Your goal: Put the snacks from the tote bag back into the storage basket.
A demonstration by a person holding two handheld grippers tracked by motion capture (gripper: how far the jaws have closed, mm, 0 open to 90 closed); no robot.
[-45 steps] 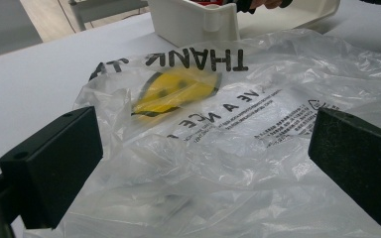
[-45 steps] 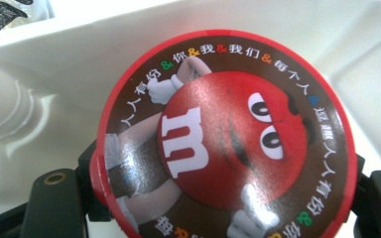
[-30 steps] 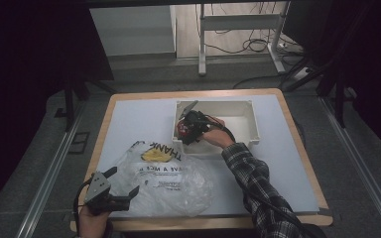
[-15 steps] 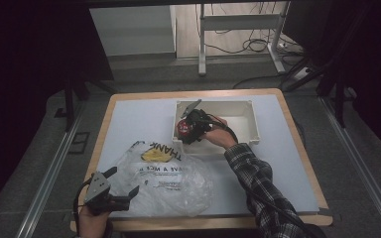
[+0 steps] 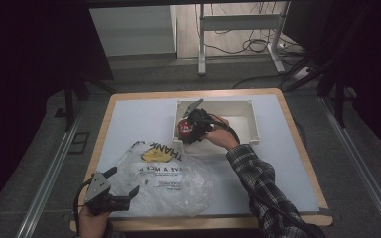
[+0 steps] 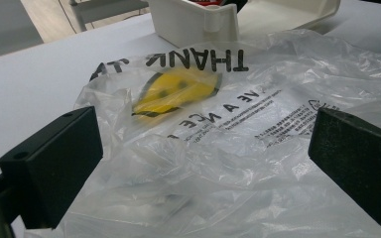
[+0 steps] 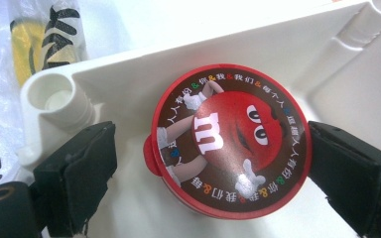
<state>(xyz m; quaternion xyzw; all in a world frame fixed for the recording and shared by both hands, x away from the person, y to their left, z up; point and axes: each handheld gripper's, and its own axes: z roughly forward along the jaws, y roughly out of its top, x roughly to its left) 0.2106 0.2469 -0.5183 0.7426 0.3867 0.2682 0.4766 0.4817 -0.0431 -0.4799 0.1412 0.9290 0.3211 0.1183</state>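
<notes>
A round can with a red lid printed with a red candy figure (image 7: 230,148) lies in the near-left corner of a white plastic tray (image 7: 129,74). My right gripper (image 7: 213,168) is open and straddles the can. Its right pad sits at the lid's rim and a gap shows at its left pad. From above, that gripper (image 5: 191,128) is at the left end of the tray (image 5: 243,106), beside the red can (image 5: 182,127). My left gripper (image 6: 203,163) is open, its jaws wide over a crumpled clear bag (image 6: 238,129) with "THANK" lettering and a yellow smiley.
The bag (image 5: 166,173) lies on the white mat at the table's front left, with the left gripper (image 5: 123,181) at its near-left corner. The wooden table edge (image 5: 305,148) frames the mat. A plaid-sleeved forearm (image 5: 255,173) reaches across to the tray.
The right gripper has shifted slightly within the tray's left end, and the red lid now shows more plainly beside it. The left gripper and the bag are as before.
</notes>
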